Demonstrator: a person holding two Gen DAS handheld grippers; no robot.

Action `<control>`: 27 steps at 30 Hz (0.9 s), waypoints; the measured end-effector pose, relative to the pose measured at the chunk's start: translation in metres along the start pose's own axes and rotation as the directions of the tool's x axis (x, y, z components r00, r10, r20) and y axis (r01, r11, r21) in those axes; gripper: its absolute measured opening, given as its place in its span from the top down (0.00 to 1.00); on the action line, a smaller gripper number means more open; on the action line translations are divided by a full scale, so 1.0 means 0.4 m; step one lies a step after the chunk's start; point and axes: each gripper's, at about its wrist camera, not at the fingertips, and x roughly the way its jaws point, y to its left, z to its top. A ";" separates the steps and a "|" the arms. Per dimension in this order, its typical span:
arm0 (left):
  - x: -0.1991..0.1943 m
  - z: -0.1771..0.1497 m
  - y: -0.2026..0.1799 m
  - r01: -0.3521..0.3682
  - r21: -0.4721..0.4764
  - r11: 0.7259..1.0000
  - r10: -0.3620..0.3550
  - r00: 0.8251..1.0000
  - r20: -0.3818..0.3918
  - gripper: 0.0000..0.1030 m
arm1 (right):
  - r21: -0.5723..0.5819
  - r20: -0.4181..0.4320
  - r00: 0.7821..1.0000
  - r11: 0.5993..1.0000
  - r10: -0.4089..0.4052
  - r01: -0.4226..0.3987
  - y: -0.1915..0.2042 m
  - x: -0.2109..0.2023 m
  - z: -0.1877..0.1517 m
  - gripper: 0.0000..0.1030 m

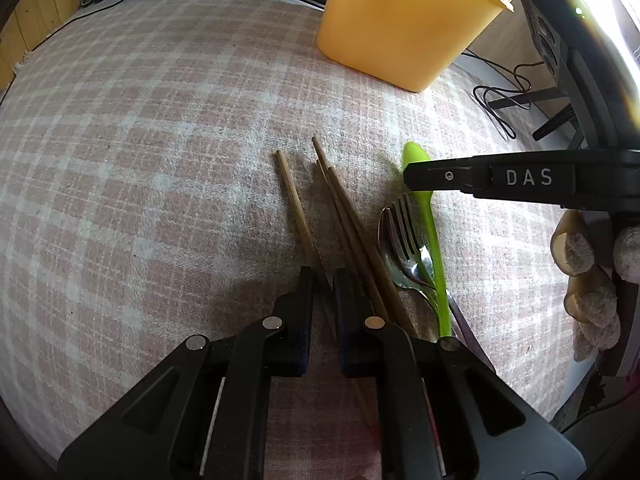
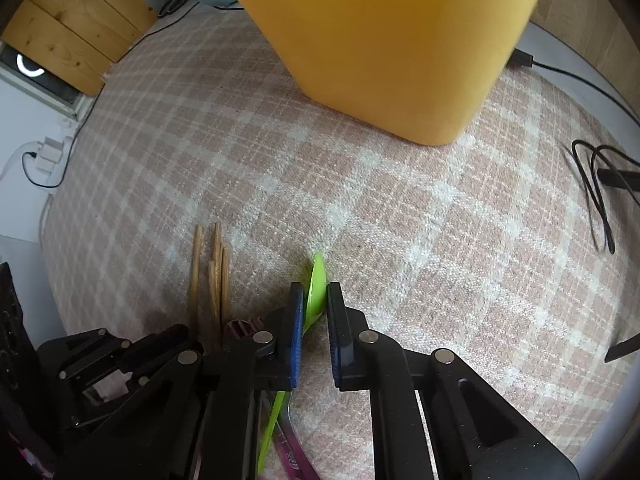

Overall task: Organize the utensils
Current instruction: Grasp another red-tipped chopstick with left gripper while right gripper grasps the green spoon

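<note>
Left wrist view: left hand-held gripper point(image 1: 322, 280) narrowly spread, straddling one chopstick point(image 1: 298, 216) on the checked cloth point(image 1: 160, 160), not yet pinching. Three more chopsticks point(image 1: 344, 208), fork point(image 1: 406, 224), spoon point(image 1: 390, 248) just right. Yellow container point(image 1: 400, 28) far right.

Right wrist view: right hand-held gripper point(image 2: 314, 300) around green utensil point(image 2: 316, 284), contact on the left pad only; grip unconfirmed. Risk: utensil slipping on lift; neighbouring chopsticks dragged along.

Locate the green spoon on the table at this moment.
The green spoon lies on the checked cloth at the right of the utensil pile, beside the metal fork, its bowl between the right gripper fingers, pointing toward the yellow container.
</note>
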 end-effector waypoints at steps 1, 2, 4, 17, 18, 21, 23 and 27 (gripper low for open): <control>-0.001 0.001 0.001 0.000 -0.001 1.000 0.000 1.000 -0.001 0.92 | 0.001 0.001 1.000 1.000 0.000 0.000 -0.001 -0.001 -0.001 0.95; -0.002 0.002 0.003 0.000 -0.004 1.000 0.000 1.000 -0.001 0.92 | 0.002 0.002 1.000 1.000 0.000 0.000 -0.004 -0.001 -0.002 0.95; -0.001 0.009 0.008 0.001 -0.021 1.000 -0.001 1.000 -0.005 0.92 | 0.008 0.002 1.000 1.000 0.005 -0.005 -0.016 -0.003 -0.006 0.95; -0.023 0.029 0.051 0.035 -0.074 0.997 -0.034 0.999 0.013 0.95 | 0.030 0.064 0.997 0.998 0.052 -0.054 -0.042 -0.042 -0.034 0.99; -0.030 0.028 0.056 0.036 -0.076 0.996 -0.035 0.999 0.019 0.95 | 0.034 0.071 0.996 0.998 0.059 -0.062 -0.047 -0.048 -0.038 0.99; -0.060 0.027 0.072 0.042 -0.082 0.996 -0.039 0.998 0.047 0.95 | 0.043 0.093 0.993 0.996 0.071 -0.075 -0.057 -0.066 -0.048 0.99; -0.082 0.029 0.078 0.042 -0.082 0.996 -0.036 0.997 0.073 0.96 | 0.048 0.109 0.991 0.995 0.078 -0.083 -0.067 -0.078 -0.053 0.99; -0.121 0.037 0.090 0.056 -0.087 0.995 -0.046 0.992 0.115 0.96 | 0.062 0.164 0.981 0.992 0.101 -0.112 -0.082 -0.121 -0.074 0.99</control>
